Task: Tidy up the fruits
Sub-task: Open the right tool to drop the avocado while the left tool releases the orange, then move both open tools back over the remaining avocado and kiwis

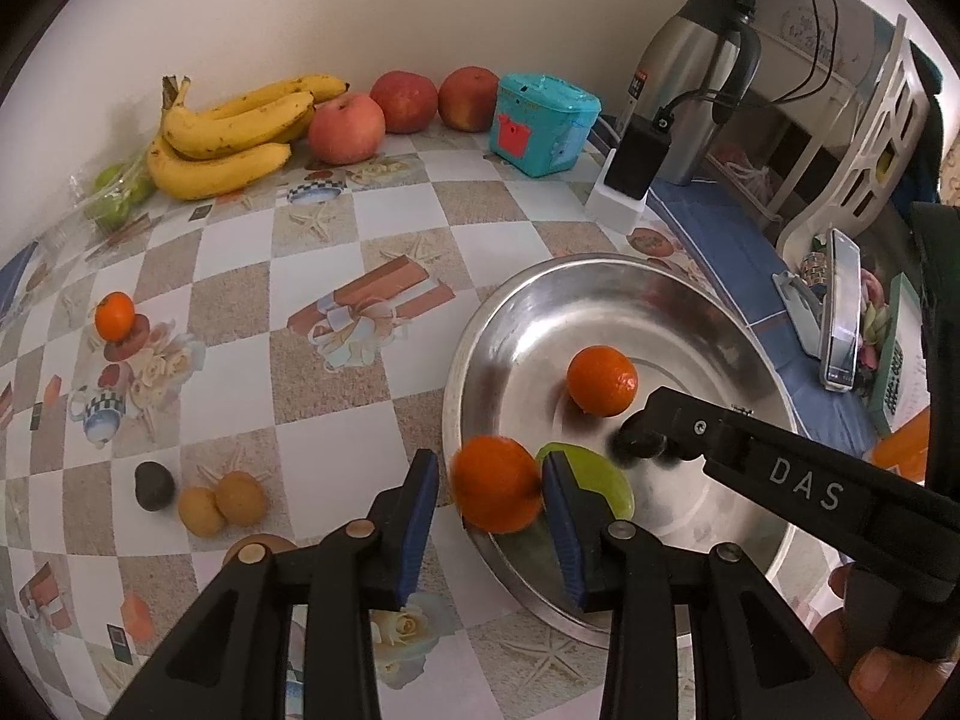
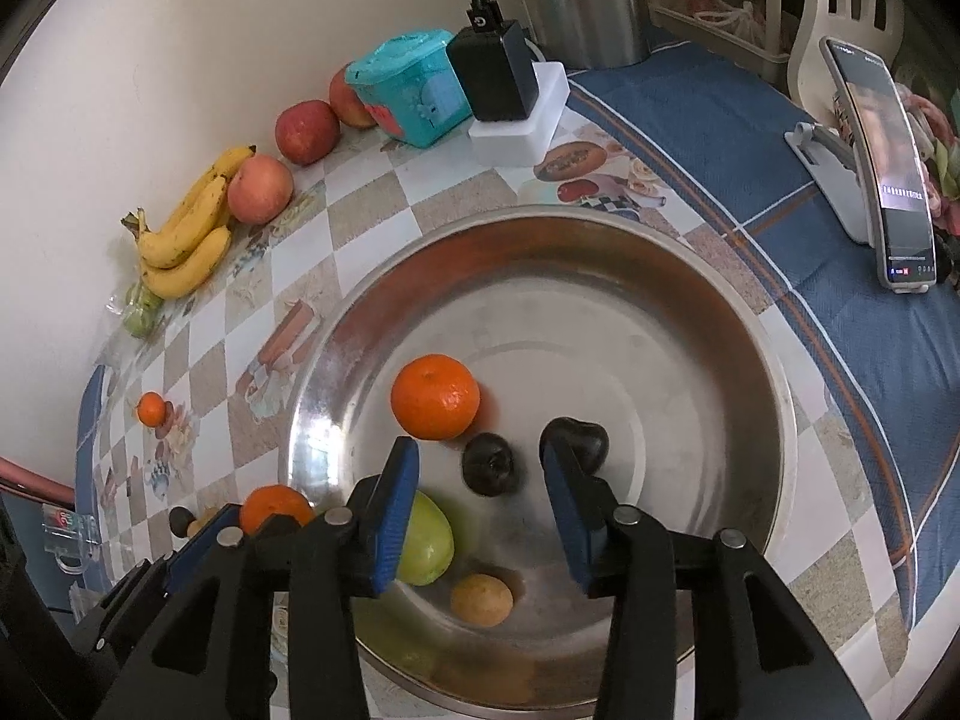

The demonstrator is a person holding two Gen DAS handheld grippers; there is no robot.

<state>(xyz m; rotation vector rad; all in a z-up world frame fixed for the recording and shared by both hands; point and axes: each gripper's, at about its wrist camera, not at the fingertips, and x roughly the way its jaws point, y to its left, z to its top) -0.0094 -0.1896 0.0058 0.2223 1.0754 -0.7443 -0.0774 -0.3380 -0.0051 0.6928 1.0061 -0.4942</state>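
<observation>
Two claws hang over the steel basin [image 1: 480, 324], both angled steeply down. The left gripper [image 1: 489, 462] stands loosely parted at the basin's near rim. A blurred orange [image 1: 495, 489] sits between its blue pads, against the right one, with a sliver of gap at the left, so it looks released rather than clenched. The right gripper [image 2: 480, 444] is also released. Its pads stand wide, and a blurred dark fruit [image 2: 489, 465] lies between them on the basin floor, touching neither.

A second dark fruit [image 2: 582, 441] sits just behind the right pad. A mandarin [image 2: 435, 396] lies above the left pad in the frame, and a green fruit [image 2: 426, 540] and a tan fruit [image 2: 482, 600] lie lower down.

What is left to gather lies at the lower left of the left wrist view. There is a dark fruit on the cloth [image 1: 154, 485], just beside a touching tan pair [image 1: 222, 504], and a small orange [image 1: 114, 315] further up. All are well apart from the basin. They lie to the left of the left claw, so that hand is probably the nearer one. Being round, they call for no particular wrist roll.

The bananas [image 1: 228, 132] lie lengthwise along the wall at upper left, with three apples [image 1: 347, 127] in a row beside them.

The checked tablecloth [image 1: 336, 228] looks slick, so round fruit may roll. The corner beyond is crowded with a teal box [image 1: 540, 123], a flask [image 1: 690, 84] and a phone on a stand [image 1: 840, 312].
</observation>
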